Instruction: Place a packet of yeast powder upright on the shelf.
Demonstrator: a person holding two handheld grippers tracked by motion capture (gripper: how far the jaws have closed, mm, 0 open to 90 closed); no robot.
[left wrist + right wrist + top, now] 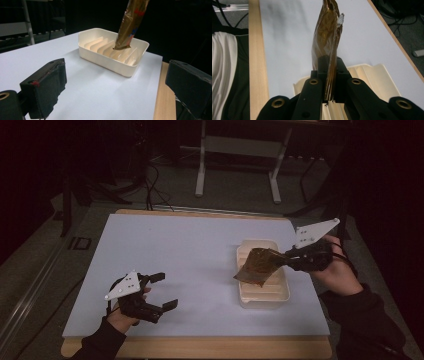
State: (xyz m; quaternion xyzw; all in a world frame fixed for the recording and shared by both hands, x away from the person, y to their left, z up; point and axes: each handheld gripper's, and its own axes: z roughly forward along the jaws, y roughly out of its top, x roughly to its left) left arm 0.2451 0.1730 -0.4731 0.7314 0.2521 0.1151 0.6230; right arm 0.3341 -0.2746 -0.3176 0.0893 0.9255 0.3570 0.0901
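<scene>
The right gripper view shows the right claw [329, 75] clamped on a crinkled, glossy brown packet [327, 42], edge-on. The high view shows its flat face, long axis running away from that claw, far end dipping toward the ribbed cream tray [280, 295] below. The left claw [162, 290] hangs open over the white surface [175, 250], well apart.

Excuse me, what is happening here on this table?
A person works at a table with a gripper in each hand. The right gripper is shut on a brown foil packet and holds it over a cream ribbed tray, its lower end between the ribs. The left gripper is open, holds nothing and is apart from the tray, over the white mat.
</scene>
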